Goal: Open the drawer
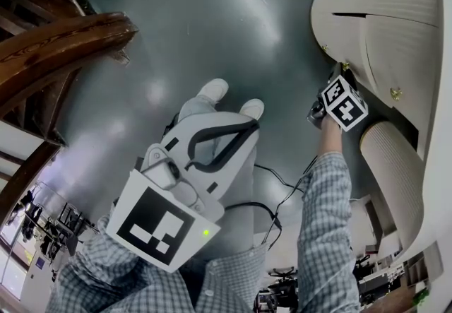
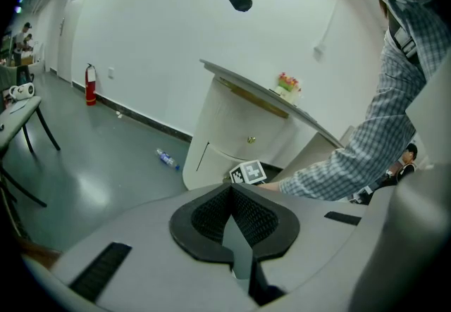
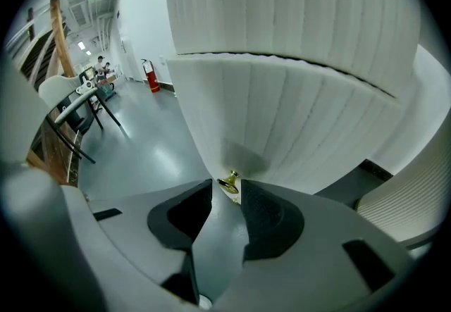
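Right gripper's (image 3: 225, 194) narrowly parted jaws frame the small brass knob (image 3: 228, 182) at their 12 o'clock, probably the ribbed drawer's (image 3: 282, 120) only, slippery hold; left gripper (image 2: 230, 191) hangs idle, jaws together.

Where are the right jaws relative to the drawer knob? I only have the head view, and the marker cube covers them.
Observer: In the right gripper view, the right gripper has its jaws apart. The brass knob sits between their tips, not clamped.
Operator: Left gripper holding anything?
Observer: No. The left gripper view shows the left gripper shut and empty, held back from the cabinet.
Operator: Anything on the cabinet top?
Observer: A small red-and-yellow flower-like ornament, towards the wall side.
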`<state>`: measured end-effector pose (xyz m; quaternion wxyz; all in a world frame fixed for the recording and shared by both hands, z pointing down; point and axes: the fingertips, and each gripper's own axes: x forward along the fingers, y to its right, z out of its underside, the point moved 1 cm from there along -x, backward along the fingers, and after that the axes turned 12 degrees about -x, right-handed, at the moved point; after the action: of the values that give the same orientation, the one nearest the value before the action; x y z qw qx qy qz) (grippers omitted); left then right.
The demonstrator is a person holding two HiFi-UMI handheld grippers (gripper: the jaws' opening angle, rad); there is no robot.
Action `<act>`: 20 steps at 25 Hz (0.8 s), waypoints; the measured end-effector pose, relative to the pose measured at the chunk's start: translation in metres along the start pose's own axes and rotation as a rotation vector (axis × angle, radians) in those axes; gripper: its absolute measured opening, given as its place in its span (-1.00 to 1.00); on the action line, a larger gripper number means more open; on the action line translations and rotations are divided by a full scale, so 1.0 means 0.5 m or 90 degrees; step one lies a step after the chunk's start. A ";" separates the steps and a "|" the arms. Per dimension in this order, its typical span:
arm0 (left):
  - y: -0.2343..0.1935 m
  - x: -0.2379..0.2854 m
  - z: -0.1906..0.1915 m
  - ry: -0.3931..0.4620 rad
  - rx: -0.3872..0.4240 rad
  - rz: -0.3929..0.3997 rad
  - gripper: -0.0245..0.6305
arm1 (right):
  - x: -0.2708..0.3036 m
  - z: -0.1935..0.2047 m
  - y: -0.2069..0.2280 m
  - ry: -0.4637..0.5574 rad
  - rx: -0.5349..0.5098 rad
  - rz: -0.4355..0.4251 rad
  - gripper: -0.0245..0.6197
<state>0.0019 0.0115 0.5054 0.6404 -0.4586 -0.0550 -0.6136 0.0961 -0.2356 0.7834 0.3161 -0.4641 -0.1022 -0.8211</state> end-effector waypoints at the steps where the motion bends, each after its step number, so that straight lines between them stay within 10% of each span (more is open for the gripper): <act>1: 0.001 0.000 -0.001 0.001 -0.002 0.000 -0.91 | 0.003 -0.003 0.000 -0.002 0.001 -0.002 -0.65; 20: 0.001 -0.016 -0.012 0.008 0.004 0.002 -0.91 | -0.029 0.022 -0.037 -0.028 -0.016 0.002 -0.66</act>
<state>-0.0026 0.0137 0.4967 0.6429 -0.4531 -0.0524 -0.6154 0.0980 -0.2099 0.7798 0.3095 -0.4858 -0.0981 -0.8115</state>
